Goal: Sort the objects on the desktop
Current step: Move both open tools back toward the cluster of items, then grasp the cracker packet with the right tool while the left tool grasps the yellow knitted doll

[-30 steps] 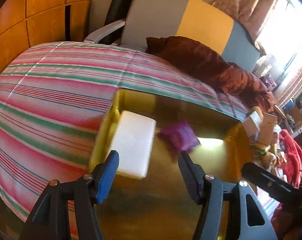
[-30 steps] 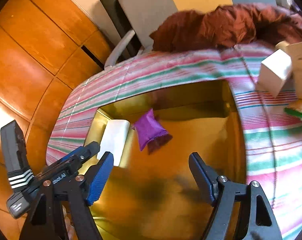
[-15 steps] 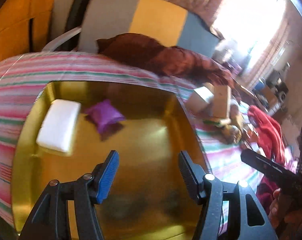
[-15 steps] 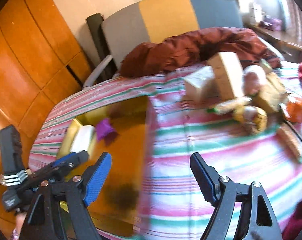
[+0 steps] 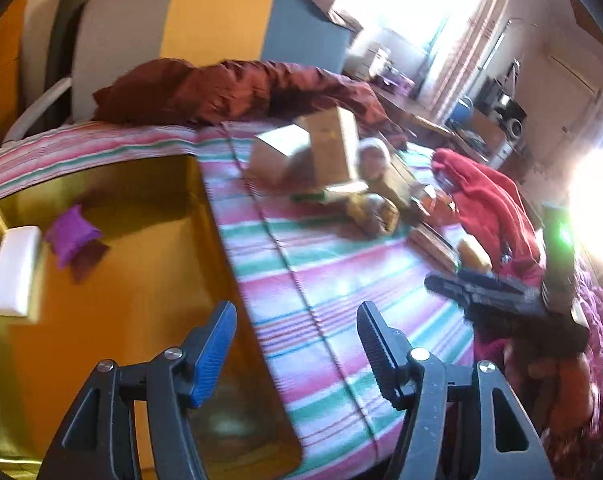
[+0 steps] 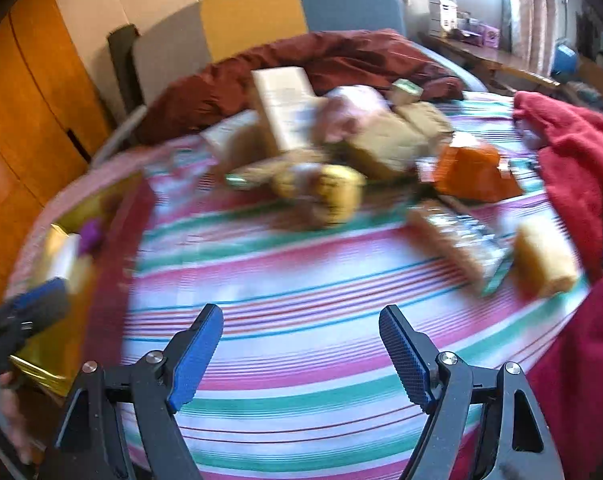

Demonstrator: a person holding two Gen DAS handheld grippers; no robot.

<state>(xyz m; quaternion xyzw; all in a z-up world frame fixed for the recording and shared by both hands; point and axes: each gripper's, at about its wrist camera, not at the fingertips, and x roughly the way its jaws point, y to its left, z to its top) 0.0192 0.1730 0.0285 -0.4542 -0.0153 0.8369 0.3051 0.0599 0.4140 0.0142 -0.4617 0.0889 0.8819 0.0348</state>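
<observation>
Gold tray (image 5: pixel 113 360) at far left of the striped bench (image 5: pixel 321 280), already holding a white block (image 5: pixel 11 270) against its left wall and a purple pouch (image 5: pixel 71 236) just right of that. Right of the tray, across bare cloth, a blurred heap near the bench's far edge: a tall cardboard box (image 6: pixel 285 108) leaning upright, a yellow tin (image 6: pixel 337 192) in front of it, an orange packet (image 6: pixel 473 172) further right, a yellow sponge-like block (image 6: pixel 541 264) nearest the right edge.

Left gripper (image 5: pixel 295 354) over the tray's right rim, jaws apart, empty. Right gripper (image 6: pixel 301 354) over bare stripes short of the heap, jaws apart, empty.

Box probably light and stiff; best pinched across its narrow faces, low down. Tin likely smooth, apt to roll. Packet soft, crinkly. Yellow block likely compressible, easy to squeeze mid-body.
</observation>
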